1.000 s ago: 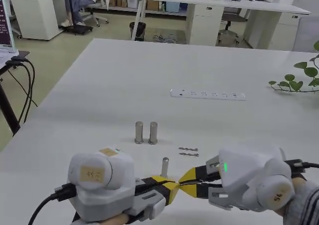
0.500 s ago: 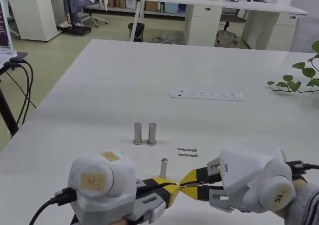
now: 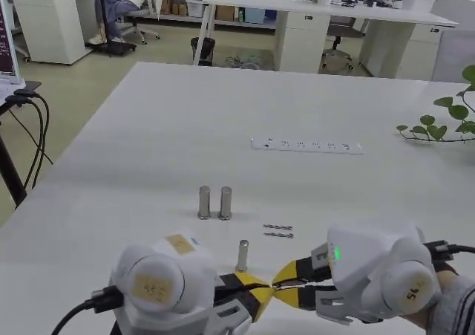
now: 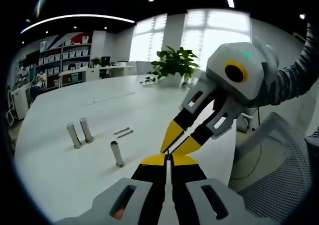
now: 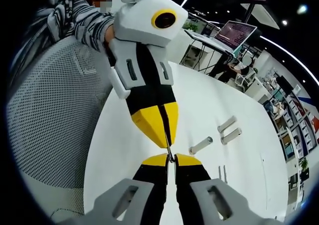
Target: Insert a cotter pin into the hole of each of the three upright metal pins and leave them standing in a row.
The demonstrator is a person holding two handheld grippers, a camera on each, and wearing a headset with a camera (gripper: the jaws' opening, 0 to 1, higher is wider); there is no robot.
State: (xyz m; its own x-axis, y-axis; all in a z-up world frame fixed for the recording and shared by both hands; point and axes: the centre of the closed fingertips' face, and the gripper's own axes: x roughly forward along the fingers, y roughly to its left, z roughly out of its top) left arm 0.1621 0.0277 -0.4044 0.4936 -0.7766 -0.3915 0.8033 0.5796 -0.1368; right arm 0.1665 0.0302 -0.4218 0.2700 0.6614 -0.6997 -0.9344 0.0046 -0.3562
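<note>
Two upright metal pins (image 3: pixel 204 202) (image 3: pixel 225 202) stand side by side mid-table. A third pin (image 3: pixel 242 255) stands alone nearer me, also upright in the left gripper view (image 4: pixel 117 153). Two loose cotter pins (image 3: pixel 278 231) lie flat right of the pair. Just in front of the third pin, my left gripper (image 3: pixel 261 290) and right gripper (image 3: pixel 280 281) meet tip to tip. A thin cotter pin (image 5: pixel 169 153) bridges them, and both grippers look shut on it. The left gripper (image 4: pixel 169 157) faces the right gripper (image 4: pixel 167 150).
A white power strip (image 3: pixel 306 145) lies across the far middle of the table (image 3: pixel 148 127). A leafy plant (image 3: pixel 441 123) reaches in at the right edge. Black cables (image 3: pixel 33 127) hang off to the left. A mesh chair (image 4: pixel 279 170) sits close behind the table's near edge.
The head view has tilted a little. Both grippers stay tip to tip in front of the third pin, and the right jaws have drawn closer together.
</note>
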